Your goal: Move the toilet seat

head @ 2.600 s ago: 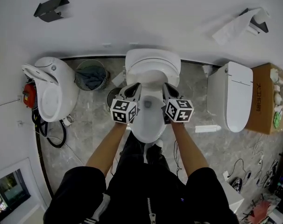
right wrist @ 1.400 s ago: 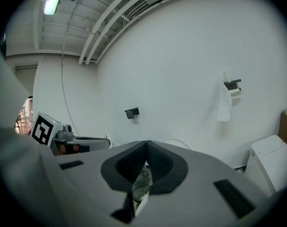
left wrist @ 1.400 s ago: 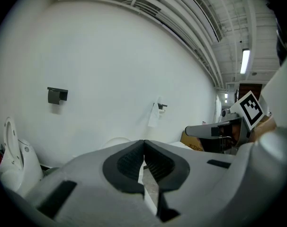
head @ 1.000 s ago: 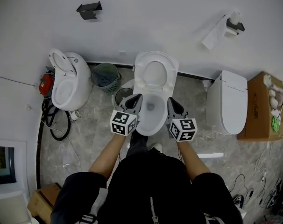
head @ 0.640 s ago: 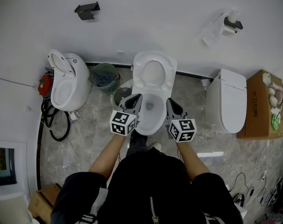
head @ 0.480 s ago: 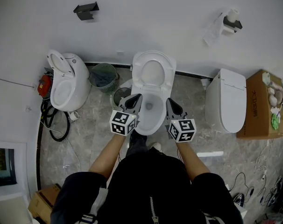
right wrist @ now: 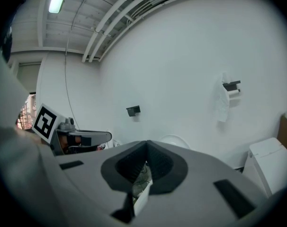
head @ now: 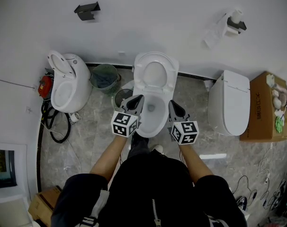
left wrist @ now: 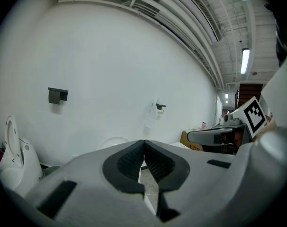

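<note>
The white toilet stands in the middle of the head view, its bowl (head: 149, 119) open below me. Its seat (head: 156, 63) is tipped up and leans back towards the wall. My left gripper (head: 140, 97) hovers over the bowl's left rim, shut with nothing in it. My right gripper (head: 171, 102) hangs over the right rim, also shut and empty. Neither touches the seat. In the left gripper view the shut left gripper (left wrist: 144, 142) points at the wall, with the seat (left wrist: 112, 142) showing behind it. In the right gripper view the right gripper (right wrist: 146, 144) is shut too, the seat (right wrist: 175, 139) beyond it.
A second toilet (head: 67, 86) with its seat up stands at the left, by a green bin (head: 103, 75) and floor cables (head: 53, 124). A closed toilet (head: 228, 103) and a cardboard box (head: 264, 105) stand right. A paper holder (head: 232, 22) and black bracket (head: 86, 9) hang on the wall.
Since the earliest frame the head view has drawn back from the toilet, showing the seat ring upright. Over the last second both grippers have stayed shut beside the bowl.
</note>
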`<state>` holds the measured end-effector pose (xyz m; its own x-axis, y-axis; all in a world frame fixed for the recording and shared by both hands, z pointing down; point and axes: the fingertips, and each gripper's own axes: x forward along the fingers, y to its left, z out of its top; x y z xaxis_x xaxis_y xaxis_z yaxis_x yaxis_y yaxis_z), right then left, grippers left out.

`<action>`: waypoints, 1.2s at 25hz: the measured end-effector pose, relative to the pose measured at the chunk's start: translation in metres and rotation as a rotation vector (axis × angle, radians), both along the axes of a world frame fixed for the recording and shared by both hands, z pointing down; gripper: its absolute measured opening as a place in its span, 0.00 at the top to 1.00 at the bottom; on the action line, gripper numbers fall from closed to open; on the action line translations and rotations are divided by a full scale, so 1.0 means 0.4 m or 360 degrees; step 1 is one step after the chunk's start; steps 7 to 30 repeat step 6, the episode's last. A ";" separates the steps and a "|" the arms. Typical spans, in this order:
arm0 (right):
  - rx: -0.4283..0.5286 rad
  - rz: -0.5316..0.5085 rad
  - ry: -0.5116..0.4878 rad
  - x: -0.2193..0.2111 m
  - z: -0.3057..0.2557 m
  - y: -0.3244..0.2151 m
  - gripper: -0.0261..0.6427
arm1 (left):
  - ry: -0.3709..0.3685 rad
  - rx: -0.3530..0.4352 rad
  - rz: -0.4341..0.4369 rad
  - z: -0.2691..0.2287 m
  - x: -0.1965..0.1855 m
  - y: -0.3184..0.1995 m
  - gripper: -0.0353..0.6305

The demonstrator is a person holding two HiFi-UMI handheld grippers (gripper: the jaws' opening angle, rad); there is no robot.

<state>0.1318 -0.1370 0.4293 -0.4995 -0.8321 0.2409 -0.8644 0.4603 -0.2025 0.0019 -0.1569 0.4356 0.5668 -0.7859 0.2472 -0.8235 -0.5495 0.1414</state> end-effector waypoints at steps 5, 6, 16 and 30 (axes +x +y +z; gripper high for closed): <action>-0.0013 -0.0020 0.0004 -0.004 0.005 -0.017 0.96 | -0.0004 -0.0009 -0.0004 0.002 0.002 -0.022 0.95; -0.0015 -0.0024 0.0005 -0.005 0.005 -0.021 0.96 | -0.0005 -0.0010 -0.0005 0.002 0.001 -0.027 0.95; -0.0015 -0.0024 0.0005 -0.005 0.005 -0.021 0.96 | -0.0005 -0.0010 -0.0005 0.002 0.001 -0.027 0.95; -0.0015 -0.0024 0.0005 -0.005 0.005 -0.021 0.96 | -0.0005 -0.0010 -0.0005 0.002 0.001 -0.027 0.95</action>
